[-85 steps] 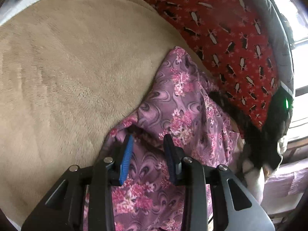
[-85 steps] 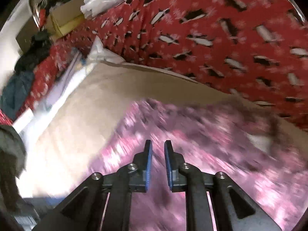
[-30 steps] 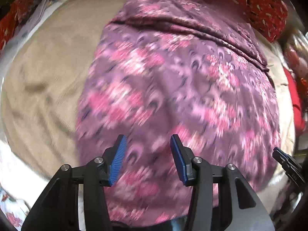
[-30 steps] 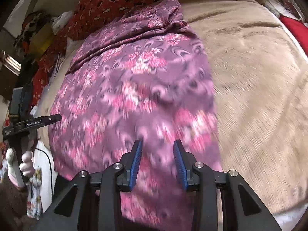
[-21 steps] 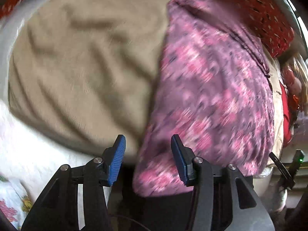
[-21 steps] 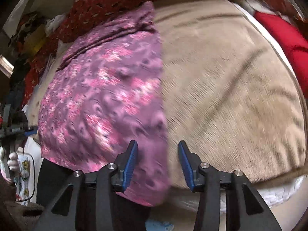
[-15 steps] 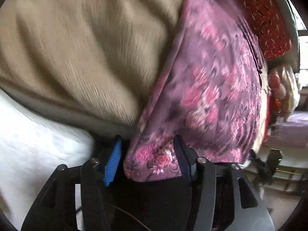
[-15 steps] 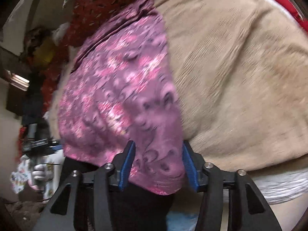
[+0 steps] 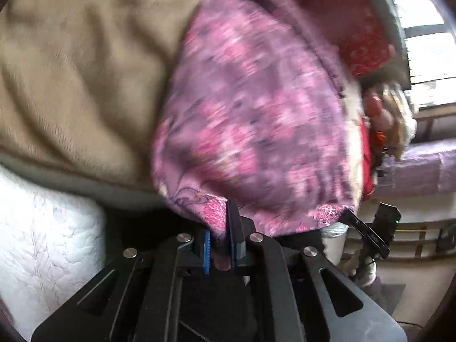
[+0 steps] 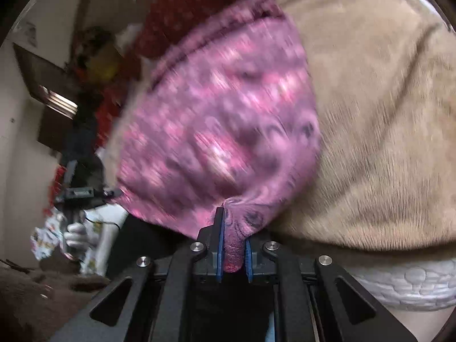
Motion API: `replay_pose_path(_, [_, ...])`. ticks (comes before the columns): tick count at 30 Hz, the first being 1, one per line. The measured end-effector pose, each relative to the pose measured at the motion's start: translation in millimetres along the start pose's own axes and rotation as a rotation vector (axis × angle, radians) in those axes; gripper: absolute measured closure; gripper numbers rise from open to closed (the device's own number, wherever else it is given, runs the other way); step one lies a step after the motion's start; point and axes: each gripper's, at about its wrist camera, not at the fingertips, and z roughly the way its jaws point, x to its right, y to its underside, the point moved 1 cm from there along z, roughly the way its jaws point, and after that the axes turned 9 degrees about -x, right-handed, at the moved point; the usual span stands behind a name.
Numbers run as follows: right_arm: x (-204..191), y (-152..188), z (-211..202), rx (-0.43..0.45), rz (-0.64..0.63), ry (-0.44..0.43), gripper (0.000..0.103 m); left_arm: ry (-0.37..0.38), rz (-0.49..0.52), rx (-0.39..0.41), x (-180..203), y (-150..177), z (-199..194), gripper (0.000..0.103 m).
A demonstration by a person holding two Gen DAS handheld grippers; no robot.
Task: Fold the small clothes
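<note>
A purple floral garment (image 9: 250,108) lies spread flat on a tan blanket (image 9: 79,65) covering a bed, ahead of both grippers. The left gripper (image 9: 221,245) and right gripper (image 10: 232,245) have just closed their jaws, each pinching a near corner of the hem between its pads. No fold looks made yet; judging from this, the first fold is only starting.

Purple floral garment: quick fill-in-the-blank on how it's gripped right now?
1. The left gripper is shut on the garment's near ____.
2. The right gripper is ____ on the purple floral garment too.
3. The garment lies on a ____ blanket.

Missing words: edge; shut; beige
</note>
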Motion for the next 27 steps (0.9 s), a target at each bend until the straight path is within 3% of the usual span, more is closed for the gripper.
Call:
replay_pose_path(9, [-24, -63, -37, 0.191, -0.013, -0.127, 0.092, 0.15, -0.004, 0.14, 31, -56, -50, 0.096])
replay_pose_path(18, [-15, -162, -34, 0.282, 0.03, -0.127, 0.092, 0.141, -0.105, 0.22, 30, -164, -66, 0.096])
replay_pose_path(27, [6, -276, -4, 0.341, 0.101, -0.125, 0.092, 0.162, -0.184, 0.256, 27, -283, -61, 0.096])
